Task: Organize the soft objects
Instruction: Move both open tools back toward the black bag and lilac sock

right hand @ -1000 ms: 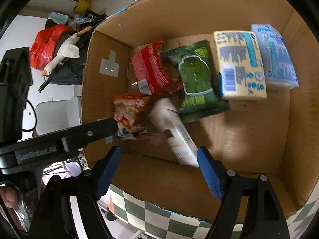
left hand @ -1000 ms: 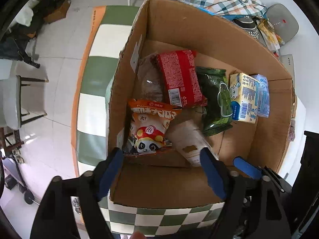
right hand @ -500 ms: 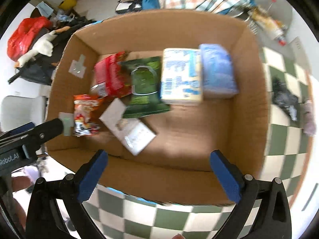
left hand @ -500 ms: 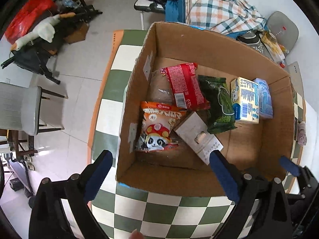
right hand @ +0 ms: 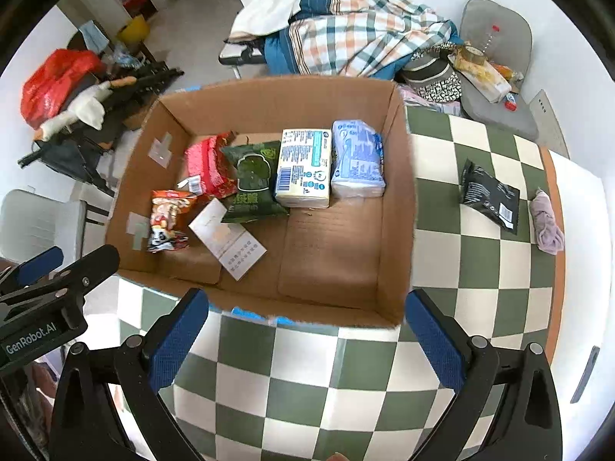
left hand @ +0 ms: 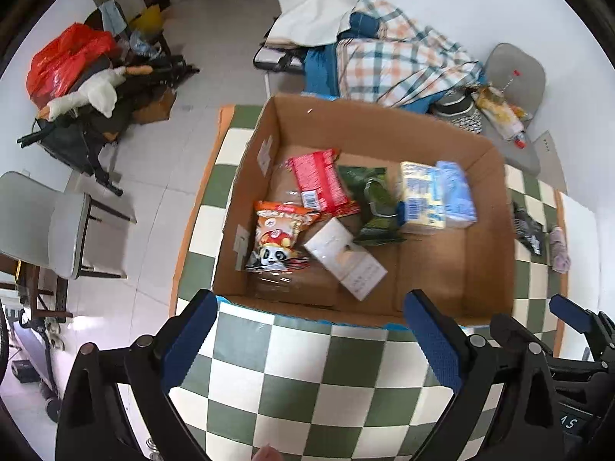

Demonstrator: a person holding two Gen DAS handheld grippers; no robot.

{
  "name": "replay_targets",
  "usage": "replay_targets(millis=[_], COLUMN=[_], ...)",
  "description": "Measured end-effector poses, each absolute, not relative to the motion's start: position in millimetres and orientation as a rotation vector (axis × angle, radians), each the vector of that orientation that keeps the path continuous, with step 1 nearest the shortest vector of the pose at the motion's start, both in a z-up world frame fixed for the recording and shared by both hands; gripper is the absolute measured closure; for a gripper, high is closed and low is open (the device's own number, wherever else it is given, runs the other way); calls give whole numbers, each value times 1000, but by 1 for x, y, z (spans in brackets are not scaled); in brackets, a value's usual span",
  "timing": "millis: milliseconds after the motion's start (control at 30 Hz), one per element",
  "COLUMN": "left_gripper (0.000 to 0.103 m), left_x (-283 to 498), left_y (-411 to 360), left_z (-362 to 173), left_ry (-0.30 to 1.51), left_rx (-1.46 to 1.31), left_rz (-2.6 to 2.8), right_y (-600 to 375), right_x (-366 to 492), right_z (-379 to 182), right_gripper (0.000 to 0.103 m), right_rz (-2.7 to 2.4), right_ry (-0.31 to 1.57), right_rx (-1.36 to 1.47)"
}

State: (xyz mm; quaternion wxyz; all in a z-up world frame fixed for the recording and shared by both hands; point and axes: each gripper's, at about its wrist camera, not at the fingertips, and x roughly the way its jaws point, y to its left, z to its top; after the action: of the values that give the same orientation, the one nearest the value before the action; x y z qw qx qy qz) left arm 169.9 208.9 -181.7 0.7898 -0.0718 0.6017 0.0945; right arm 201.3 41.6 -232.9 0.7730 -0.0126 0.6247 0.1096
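Both grippers, left [left hand: 309,336] and right [right hand: 307,332], gape wide, empty, short of brown cardboard box [right hand: 398,207]. Black foil packet [right hand: 489,196] lies beyond box's right wall beside mauve cloth [right hand: 546,226], long axis diagonal.

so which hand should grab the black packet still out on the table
Right, probably. The black packet lies on the table right of the box, on the right gripper side. Both grippers are open and empty; the left gripper sits further left.

Black plastic left gripper [left hand: 309,340] and right gripper [right hand: 307,340]: blue textured fingertip pads [right hand: 178,340], silver screws, white "GenRobot.AI" lettering.
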Motion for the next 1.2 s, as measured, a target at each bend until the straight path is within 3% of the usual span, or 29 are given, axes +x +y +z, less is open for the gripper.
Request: replay_targets(millis=[400, 633, 800, 1200], left_gripper=[3, 3, 3, 4], left_x=[192, 243, 290, 379], left_y=[94, 11, -35, -98], left_z=[-111, -114, -150, -307], left_ry=[1180, 1196, 1319, 1750], left_rx=[42, 62, -45, -584], left_rz=[8, -110, -148, -110], right_y=[-70, -170, -240, -329], right_x=[187, 208, 235, 321], right_z=[-162, -145, -161, -263], right_gripper=[0, 0, 0, 0], right_rz=[142, -31, -108, -91], right_ry=[1242, 1207, 1245, 1441], right_rx=[104, 122, 148, 130])
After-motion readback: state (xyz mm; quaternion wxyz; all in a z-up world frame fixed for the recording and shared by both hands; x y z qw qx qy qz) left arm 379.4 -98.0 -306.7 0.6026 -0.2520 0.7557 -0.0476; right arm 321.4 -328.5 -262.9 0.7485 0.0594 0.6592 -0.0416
